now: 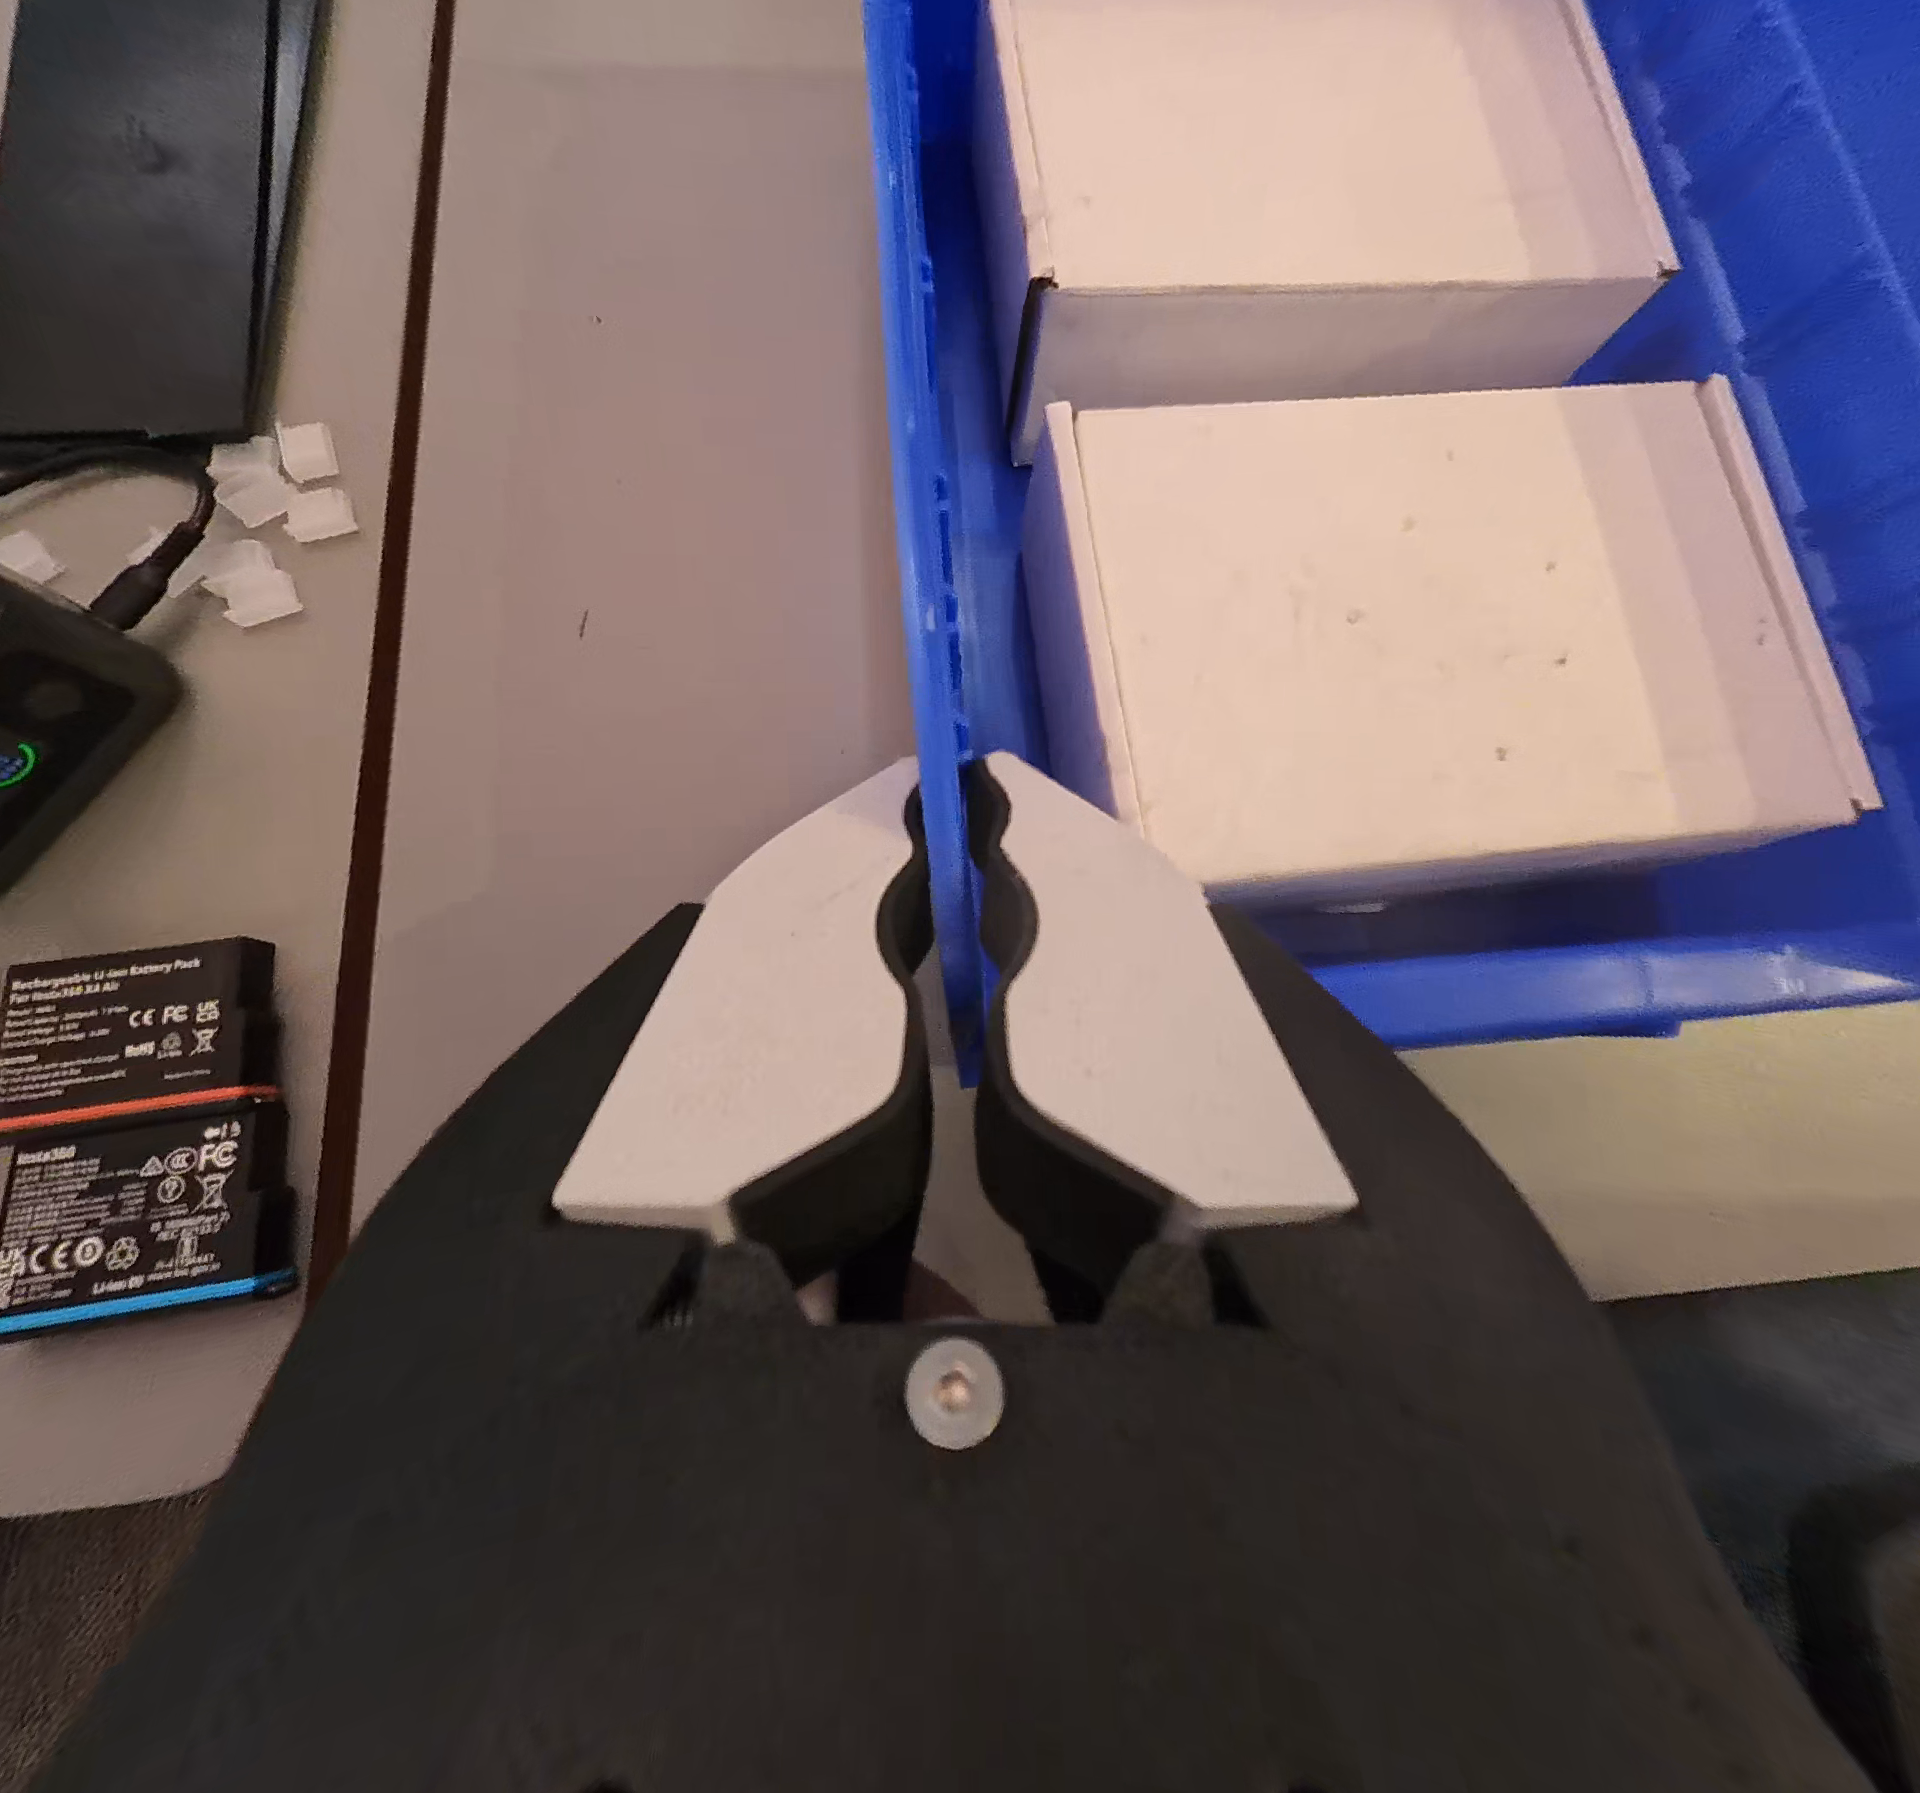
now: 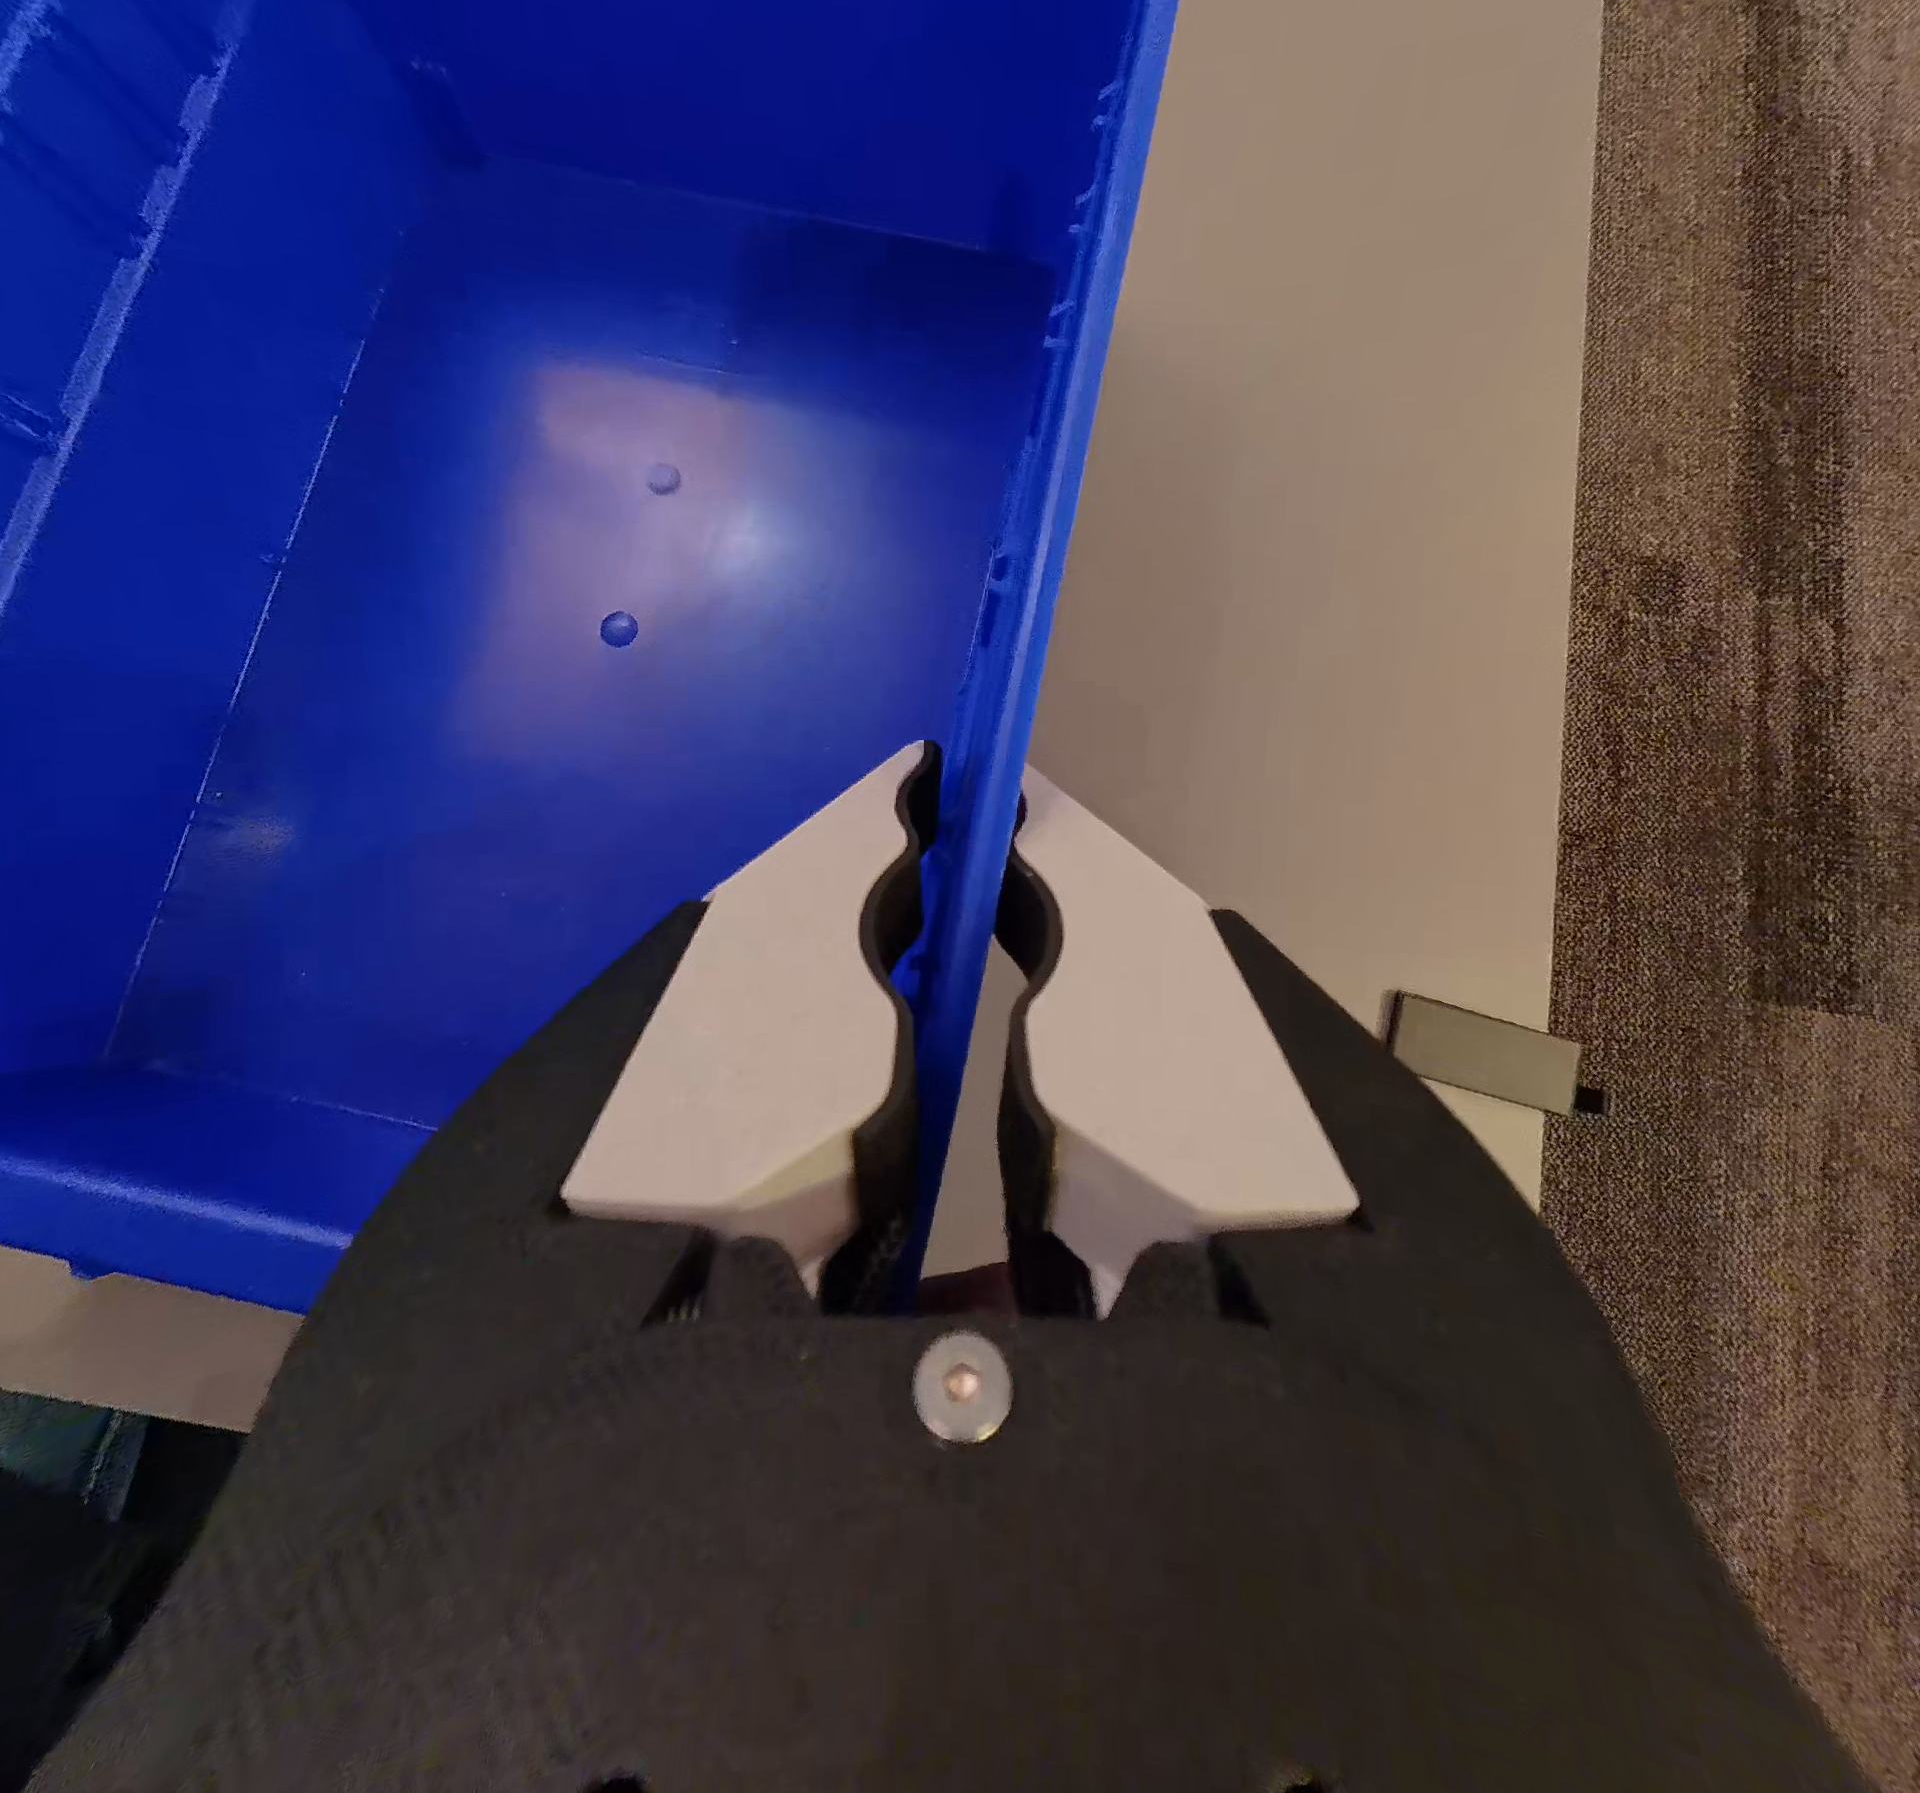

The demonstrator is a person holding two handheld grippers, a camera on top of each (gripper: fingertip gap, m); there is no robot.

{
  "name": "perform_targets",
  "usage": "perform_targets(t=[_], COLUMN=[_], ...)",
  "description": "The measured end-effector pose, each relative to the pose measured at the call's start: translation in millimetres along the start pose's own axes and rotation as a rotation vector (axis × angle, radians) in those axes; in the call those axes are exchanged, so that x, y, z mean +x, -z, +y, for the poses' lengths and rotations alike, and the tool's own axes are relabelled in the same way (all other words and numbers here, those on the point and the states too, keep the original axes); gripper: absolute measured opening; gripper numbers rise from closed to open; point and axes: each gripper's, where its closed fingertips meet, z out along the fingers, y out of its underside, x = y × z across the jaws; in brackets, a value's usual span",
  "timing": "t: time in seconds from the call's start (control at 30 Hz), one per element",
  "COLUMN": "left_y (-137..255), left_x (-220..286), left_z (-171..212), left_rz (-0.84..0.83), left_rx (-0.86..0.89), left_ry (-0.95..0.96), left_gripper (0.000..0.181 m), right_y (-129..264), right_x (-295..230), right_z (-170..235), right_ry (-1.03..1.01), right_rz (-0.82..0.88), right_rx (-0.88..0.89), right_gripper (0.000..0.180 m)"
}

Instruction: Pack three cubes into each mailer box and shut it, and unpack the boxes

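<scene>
Grip, left: left gripper [image 1: 948,777] is closed narrow on the left wall of the blue bin [image 1: 940,538], rim pinched between its fingers.
Grip, right: right gripper [image 2: 971,772] is clamped the same way on the bin's right wall [image 2: 1081,393].
Task things: two shut white mailer boxes [image 1: 1320,133] [image 1: 1423,621] are lying one behind the other in the left part of the bin; no cubes are seen.
Step judged: bin is being carried or shifted two-handed.
Doing it well: both walls should be kept level and moved together, else boxes may slide into the bare right part of the bin floor [image 2: 644,548].
Edges: table edge [image 2: 1590,496] runs near the right wall, carpet beyond; table seam [image 1: 416,496] lies left of the bin.
Room: bare table between seam and bin; batteries [image 1: 135,1120] and clutter left of the seam are to be avoided.
</scene>
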Motion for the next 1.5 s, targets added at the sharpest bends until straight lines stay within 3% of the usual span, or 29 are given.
perform_targets(t=[0.1,0.2,0.37,0.43,0.57,0.83,1.2,1.3,1.5], left_y=[2,17,51,41,-14,-107,-152,-156,-156], left_x=[-4,-10,19,41,78,104,87,86,86], left_z=[0,-15,-86,-107,-117,-110,-79,-85,-85], left_rz=[0.005,-0.037,-0.038,-0.021,0.072,0.265,0.397,0.384,0.374], left_rx=[0.015,0.088,0.234,0.183,-0.051,-0.306,-0.598,-0.566,-0.548], left_ry=[0.009,-0.032,-0.320,-0.482,-0.715,-1.063,-1.265,-1.291,-1.300], left_gripper=[0.003,0.037,0.062,0.077,0.113,0.119,0.136,0.124,0.122], right_y=[1,9,41,52,72,77,58,52,43], right_x=[0,3,-15,-40,-107,-248,-299,-309,-330], right_z=[-2,-10,-53,-75,-109,-115,-103,-99,-92], right_ry=[0.012,0.040,0.160,0.233,0.342,0.547,0.588,0.590,0.620], right_rz=[-0.001,0.055,0.113,0.098,-0.020,-0.299,-0.401,-0.425,-0.472], right_rx=[0.019,0.060,0.204,0.257,0.352,0.366,0.354,0.341,0.319], right_gripper=[0.015,0.026,0.039,0.053,0.054,0.049,0.044,0.044,0.041])
